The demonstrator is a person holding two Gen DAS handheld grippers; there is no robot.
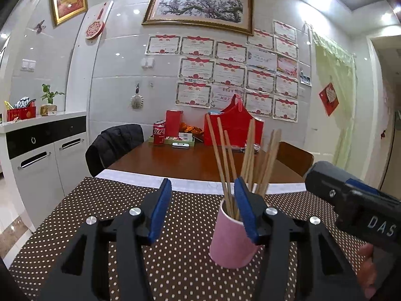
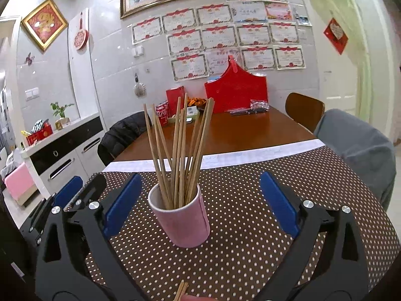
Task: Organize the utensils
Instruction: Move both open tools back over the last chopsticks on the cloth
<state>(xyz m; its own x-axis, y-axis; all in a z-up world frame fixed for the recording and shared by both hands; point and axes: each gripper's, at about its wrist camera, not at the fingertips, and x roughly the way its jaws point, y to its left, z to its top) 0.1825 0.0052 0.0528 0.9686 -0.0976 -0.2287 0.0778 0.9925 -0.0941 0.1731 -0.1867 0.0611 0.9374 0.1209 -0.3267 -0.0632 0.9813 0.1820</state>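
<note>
A pink cup [image 1: 231,245] [image 2: 181,219] stands upright on the brown polka-dot cloth [image 1: 125,200] [image 2: 250,225], holding several wooden chopsticks [image 1: 226,160] [image 2: 179,150] that fan upward. My left gripper [image 1: 203,208] is open and empty; its right finger stands in front of the cup's rim. My right gripper [image 2: 200,200] is open and empty, with the cup between its spread fingers. The right gripper's body [image 1: 356,200] shows at the right of the left wrist view. Chopstick ends [image 2: 181,289] show at the bottom edge of the right wrist view.
Beyond the cloth lies a brown table [image 1: 190,160] with a cola can [image 1: 159,133], a red bag [image 1: 233,128] and small items. A chair with a black jacket [image 1: 115,145] stands left, a grey-covered chair [image 2: 361,145] right, a white cabinet [image 1: 37,150] far left.
</note>
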